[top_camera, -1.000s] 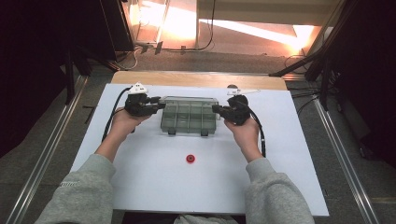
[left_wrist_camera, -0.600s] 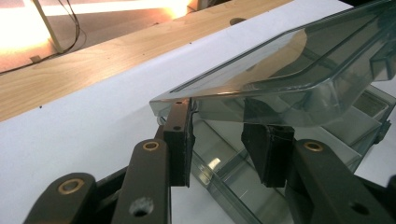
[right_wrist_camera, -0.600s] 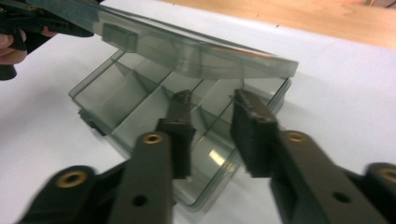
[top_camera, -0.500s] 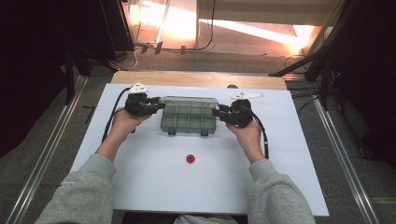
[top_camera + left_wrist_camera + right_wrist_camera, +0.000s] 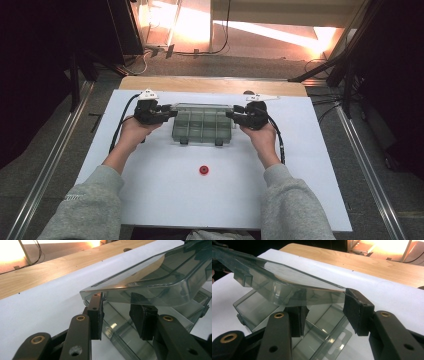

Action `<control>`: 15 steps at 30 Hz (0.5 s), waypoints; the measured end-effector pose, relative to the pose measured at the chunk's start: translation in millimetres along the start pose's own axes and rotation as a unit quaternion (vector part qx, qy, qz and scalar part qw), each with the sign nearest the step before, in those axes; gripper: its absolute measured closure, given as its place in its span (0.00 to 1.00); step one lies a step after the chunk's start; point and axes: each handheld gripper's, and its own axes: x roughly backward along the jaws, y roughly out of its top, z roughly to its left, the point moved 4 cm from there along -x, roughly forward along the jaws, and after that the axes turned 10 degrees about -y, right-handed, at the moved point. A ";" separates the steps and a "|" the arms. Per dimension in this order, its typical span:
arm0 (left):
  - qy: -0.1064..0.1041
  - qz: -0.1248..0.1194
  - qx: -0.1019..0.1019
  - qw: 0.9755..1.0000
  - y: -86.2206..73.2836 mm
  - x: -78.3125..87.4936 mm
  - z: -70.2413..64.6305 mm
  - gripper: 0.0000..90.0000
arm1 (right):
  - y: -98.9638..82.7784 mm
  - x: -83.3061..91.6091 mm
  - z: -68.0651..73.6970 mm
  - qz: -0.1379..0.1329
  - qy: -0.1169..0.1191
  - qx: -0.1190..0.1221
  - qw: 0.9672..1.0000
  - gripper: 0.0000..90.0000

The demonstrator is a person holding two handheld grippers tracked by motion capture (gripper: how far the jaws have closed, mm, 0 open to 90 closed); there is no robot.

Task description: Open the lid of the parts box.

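A clear plastic compartment box point(image 5: 202, 125) sits on the white table point(image 5: 165, 200) near its far edge, roughly midway between the left and right edges. Its long axis runs left to right, parallel to the far edge, and its two dark latches point(image 5: 219, 142) face the near edge, toward the person. The lid point(image 5: 155, 275) is lifted off the tray point(image 5: 272, 315) and slopes upward away from the latch side, so the box stands partly open with its dividers visible beneath.

The left gripper point(image 5: 169, 113) comes in level at the left short end of the box. In the left gripper view its jaws stand spread around the lid's corner: one pad point(image 5: 96, 315) touches the lid's edge, the other pad point(image 5: 143, 318) sits under the lid, seen through the plastic; whether both press on it I cannot tell.

The right gripper point(image 5: 231, 112) comes in level at the right short end, mirroring the left. Its jaws have just been opening, and the lid's corner lies between them. In the right gripper view one pad point(image 5: 358, 312) meets the lid's tip, while the other pad point(image 5: 297, 320) sits below the lid; no firm pinch is plain.

A small red round piece point(image 5: 203, 170) lies alone on the table, nearer the person than the box and well apart from it, about centred between the forearms.
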 end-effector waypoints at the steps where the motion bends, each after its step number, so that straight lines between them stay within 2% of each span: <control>1: 0.002 0.000 -0.001 1.000 0.2 -0.4 0.1 0.69 | 0.4 -0.8 1.1 0.000 0.000 0.000 1.000 0.59; 3: 0.002 -0.002 -0.001 1.000 0.5 -0.3 0.5 0.69 | 1.5 -1.4 1.5 -0.002 -0.005 0.007 1.000 0.60; 13: 0.008 -0.010 0.003 1.000 11.2 2.3 1.5 0.69 | 8.7 -0.5 0.2 -0.017 -0.005 0.004 1.000 0.61; 15: 0.008 -0.018 0.007 1.000 12.8 3.0 2.8 0.69 | 10.4 -0.5 0.0 -0.018 -0.005 0.002 1.000 0.61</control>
